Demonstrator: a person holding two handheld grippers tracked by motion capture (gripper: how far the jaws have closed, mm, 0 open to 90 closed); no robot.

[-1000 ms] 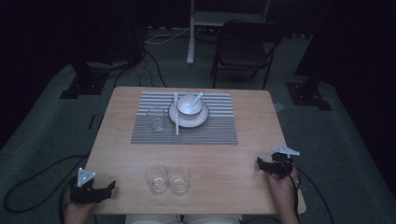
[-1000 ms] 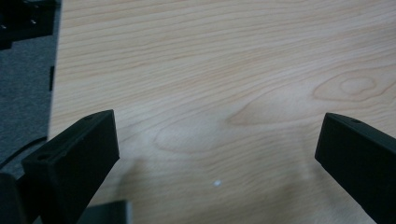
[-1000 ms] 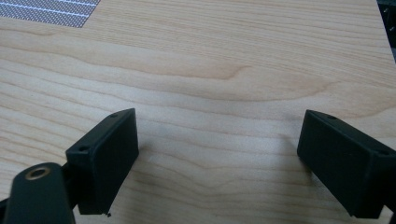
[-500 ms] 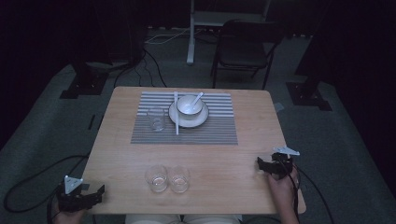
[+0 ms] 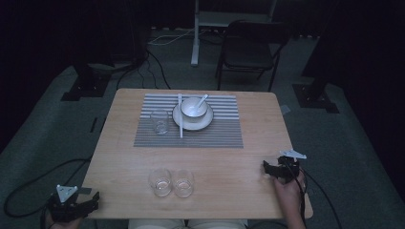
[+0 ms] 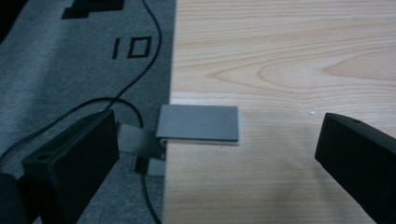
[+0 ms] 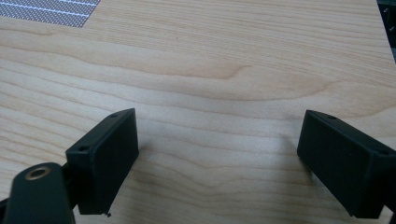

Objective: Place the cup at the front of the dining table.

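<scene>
At about 7 o'clock of the light wooden table (image 5: 229,157), the left gripper (image 5: 74,206) hangs off the table's near left corner, over the grey carpet. Its jaws stand wide apart and released, holding nothing. In the left gripper view, the left gripper (image 6: 219,154) frames a flat grey metal clamp plate (image 6: 197,123) that sits on the table's left edge, between the two jaws.

Near 6 o'clock stand two clear empty drinking glasses (image 5: 171,182), side by side and just touching or nearly so, well apart from either gripper. Up at 12 o'clock lies a grey striped placemat (image 5: 219,133), bearing a third clear glass (image 5: 159,121) at its left, a white round plate (image 5: 193,120) with a white bowl (image 5: 193,109) on it, and a white chopstick (image 5: 180,116) across the plate's left rim.

At roughly 4 o'clock, the right gripper (image 5: 277,170) rests low over the table near its right edge, held by a hand (image 5: 289,195). Its jaws are spread wide too, empty, with bare wood between them in the right gripper view (image 7: 219,168).
</scene>
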